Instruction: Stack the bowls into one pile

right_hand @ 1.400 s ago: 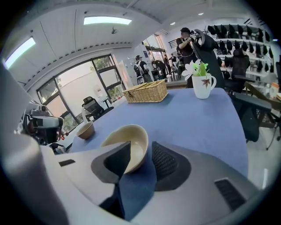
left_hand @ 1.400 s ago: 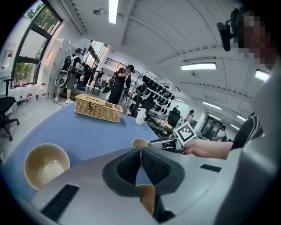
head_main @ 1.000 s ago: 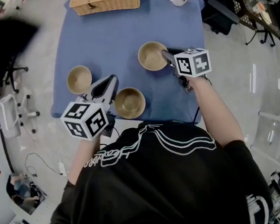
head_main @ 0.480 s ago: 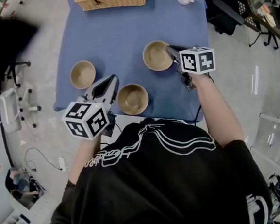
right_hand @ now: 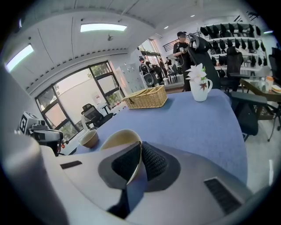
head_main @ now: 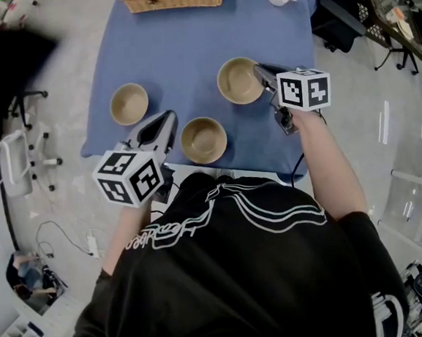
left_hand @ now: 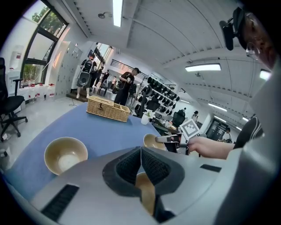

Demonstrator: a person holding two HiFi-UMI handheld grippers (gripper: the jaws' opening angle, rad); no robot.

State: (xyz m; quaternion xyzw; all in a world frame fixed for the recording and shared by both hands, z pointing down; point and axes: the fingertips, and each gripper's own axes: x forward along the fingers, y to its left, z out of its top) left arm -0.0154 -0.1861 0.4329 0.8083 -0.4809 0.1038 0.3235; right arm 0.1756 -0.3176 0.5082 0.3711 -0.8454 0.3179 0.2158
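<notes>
**Right claw had the first bowl by its edge**

From the head view, three bowls sat apart on the blue bench (head_main: 185,41). The right claw (head_main: 257,70) was pinched shut on the near edge of the right bowl (head_main: 237,81). The left claw (head_main: 168,118) hung just beside the middle bowl (head_main: 203,140) and did not touch it. The left bowl (head_main: 129,104) sat alone, well apart from both claws.

In the left gripper view, the left claw's (left_hand: 140,151) two jaws were pressed together with nothing between them. The middle bowl (left_hand: 147,193) showed only through the gap below them.

In the right gripper view, the right claw (right_hand: 139,154) squeezed the thin rim of the right bowl (right_hand: 118,138), with one jaw inside it and one outside.

So the step looked like picking up the first bowl. No pile had been made yet. Next, the right bowl would need to go up, over to another bowl and gently down into it. It should stay level, since a grip on one edge could let it tip.
</notes>
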